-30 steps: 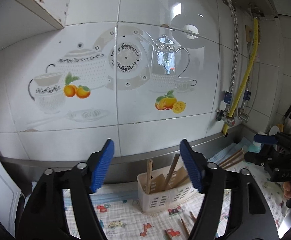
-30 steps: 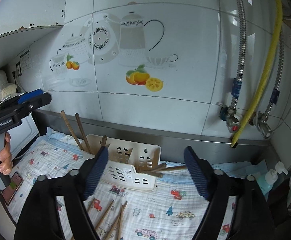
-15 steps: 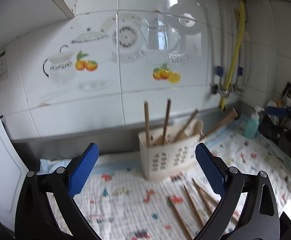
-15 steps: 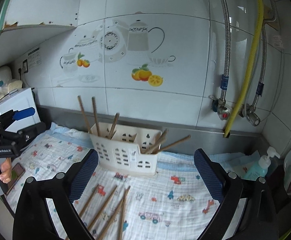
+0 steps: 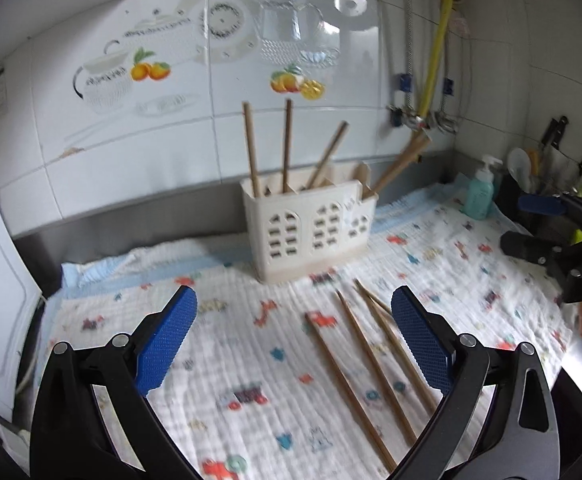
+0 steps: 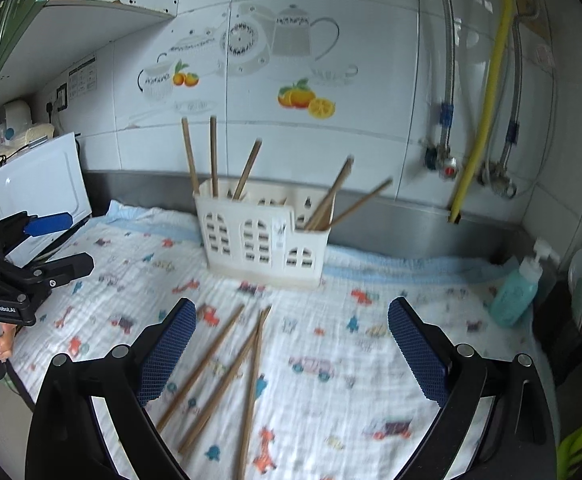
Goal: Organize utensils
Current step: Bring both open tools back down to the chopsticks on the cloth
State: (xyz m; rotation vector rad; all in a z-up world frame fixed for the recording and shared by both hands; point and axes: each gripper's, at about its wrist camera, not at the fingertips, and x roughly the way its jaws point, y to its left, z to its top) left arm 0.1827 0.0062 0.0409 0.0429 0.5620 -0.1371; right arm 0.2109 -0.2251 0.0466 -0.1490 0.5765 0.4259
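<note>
A cream plastic utensil holder point(image 5: 309, 230) point(image 6: 265, 240) stands on a patterned cloth near the wall, with several wooden chopsticks upright or leaning in its compartments point(image 5: 287, 144) point(image 6: 213, 154). Several loose wooden chopsticks point(image 5: 365, 364) point(image 6: 227, 364) lie on the cloth in front of it. My left gripper point(image 5: 293, 340) is open and empty above the cloth, with the loose chopsticks just inside its right finger. My right gripper point(image 6: 289, 350) is open and empty above the loose chopsticks. Each gripper also shows at the edge of the other's view point(image 6: 31, 248) point(image 5: 551, 232).
A teal soap pump bottle point(image 5: 479, 194) point(image 6: 517, 292) stands at the right end of the cloth. A dark rack with knives and spoons point(image 5: 543, 172) is behind it. A white appliance point(image 6: 37, 188) stands at the left. Hoses and valves point(image 6: 457, 168) hang on the tiled wall.
Both grippers have pulled back and tilted down from the wall, so the holder and the loose chopsticks on the cloth have come into view. Both jaws have opened wider.
</note>
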